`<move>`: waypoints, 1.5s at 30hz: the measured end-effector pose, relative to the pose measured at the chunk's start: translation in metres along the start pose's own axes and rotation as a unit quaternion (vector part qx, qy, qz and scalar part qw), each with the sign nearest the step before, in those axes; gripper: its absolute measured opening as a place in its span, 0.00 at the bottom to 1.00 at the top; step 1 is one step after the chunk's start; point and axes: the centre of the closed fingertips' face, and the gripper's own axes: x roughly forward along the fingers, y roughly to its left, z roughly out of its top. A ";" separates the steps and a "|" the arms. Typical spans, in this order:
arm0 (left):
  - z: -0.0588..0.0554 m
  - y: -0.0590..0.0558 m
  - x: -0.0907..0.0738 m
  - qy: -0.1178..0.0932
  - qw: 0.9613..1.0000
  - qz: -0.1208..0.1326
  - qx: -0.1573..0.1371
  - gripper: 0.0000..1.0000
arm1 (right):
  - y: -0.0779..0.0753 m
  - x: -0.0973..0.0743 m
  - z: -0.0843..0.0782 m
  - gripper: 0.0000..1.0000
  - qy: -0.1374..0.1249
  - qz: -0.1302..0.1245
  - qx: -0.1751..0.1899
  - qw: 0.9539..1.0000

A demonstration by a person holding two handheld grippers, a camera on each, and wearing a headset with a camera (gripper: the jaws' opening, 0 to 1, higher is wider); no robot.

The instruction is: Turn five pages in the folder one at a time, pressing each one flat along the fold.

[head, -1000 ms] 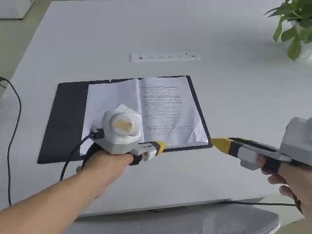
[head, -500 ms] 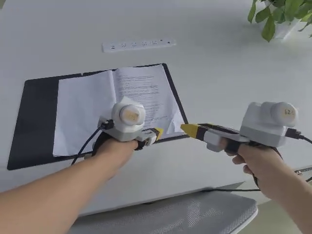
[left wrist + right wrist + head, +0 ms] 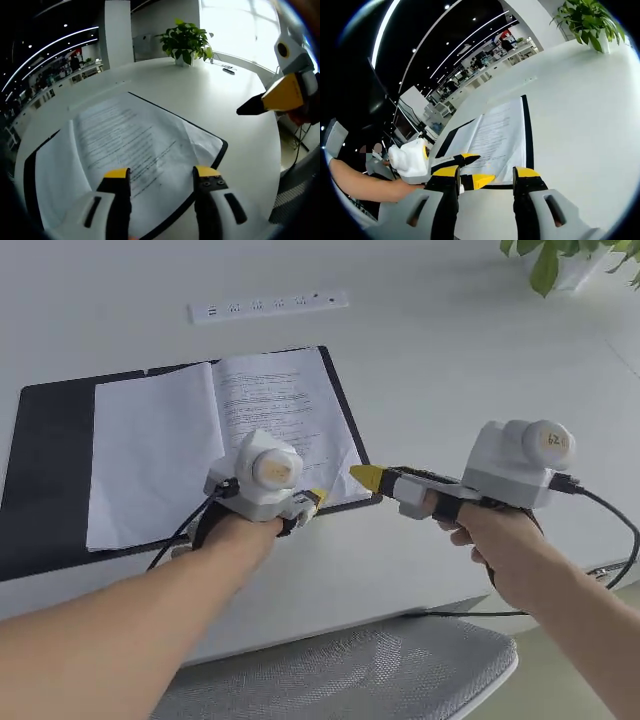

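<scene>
Folder (image 3: 50, 480): lies open on the tabletop (image 3: 450, 360), centre-left of the head view, with black cover showing at the left.
Printed page (image 3: 280, 420): right of the fold (image 3: 218, 430), its lower right corner near both grippers.
Left gripper (image 3: 318, 498): released, jaws apart over the page's near edge, nothing held.
Right gripper (image 3: 365, 477): also released and empty, just off the folder's lower right corner.
Step in hand: we judge it to be taking up the top sheet's corner.
Doing it well: we should nip one sheet only and carry it in an arc over the fold. The other gripper steadies the folder. Then we sweep lightly along the fold to avoid creasing.
</scene>
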 end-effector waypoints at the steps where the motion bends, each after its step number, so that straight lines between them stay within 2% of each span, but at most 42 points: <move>1: 0.000 0.000 0.000 0.000 1.000 -0.001 0.000 0.49 | -0.001 0.002 -0.001 0.41 0.004 -0.001 0.002 1.000; 8: 0.000 -0.003 0.002 -0.002 1.000 -0.017 0.007 0.44 | -0.004 0.012 -0.004 0.39 0.007 0.003 -0.002 1.000; 19: 0.000 -0.002 0.003 -0.005 1.000 -0.024 0.002 0.40 | -0.009 0.018 -0.012 0.39 0.012 0.004 -0.006 1.000; 30: 0.001 0.008 0.002 -0.006 1.000 -0.022 0.003 0.18 | -0.014 0.020 -0.020 0.38 0.012 0.002 -0.001 1.000; 33: 0.001 0.008 0.002 -0.004 1.000 -0.023 0.005 0.16 | -0.015 0.023 -0.020 0.38 0.013 0.002 -0.003 1.000; 38: 0.002 0.011 0.002 -0.003 1.000 -0.020 -0.011 0.12 | -0.014 0.029 -0.019 0.37 0.015 0.002 -0.007 1.000; 45: 0.003 0.007 -0.004 -0.001 1.000 -0.024 -0.017 0.10 | -0.017 0.036 -0.019 0.36 0.019 0.001 -0.002 1.000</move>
